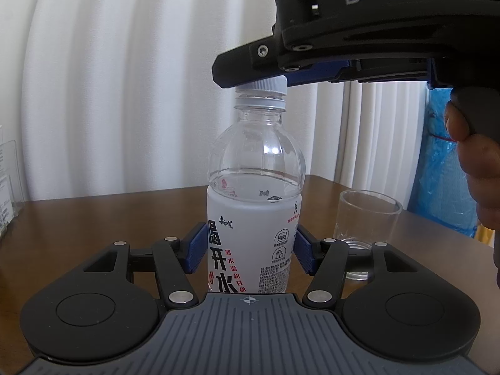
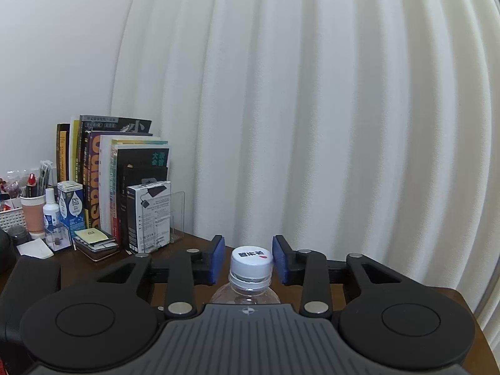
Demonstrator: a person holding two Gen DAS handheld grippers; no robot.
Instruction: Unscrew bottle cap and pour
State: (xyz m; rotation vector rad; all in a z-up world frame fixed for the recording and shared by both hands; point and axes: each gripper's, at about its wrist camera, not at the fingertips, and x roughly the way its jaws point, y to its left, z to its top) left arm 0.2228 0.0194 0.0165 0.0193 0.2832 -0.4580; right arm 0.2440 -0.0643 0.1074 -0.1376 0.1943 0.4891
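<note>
the bottle (image 2: pixel 245 293) body is hidden below the right gripper's housing; the glass (image 1: pixel 365 234) base sits behind the left jaws.

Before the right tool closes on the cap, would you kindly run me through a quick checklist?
1. Bottle upright on the table: ok.
2. Left tool pads against the bottle's label: cannot tell; they look very close or touching.
3. Cap sits between the right tool pads: ok.
4. Right tool closed on the cap: not ok; gaps show on both sides.
5. Cap seated on the neck: ok.
6. Glass upright beside the bottle, ready for pouring: ok.
</note>
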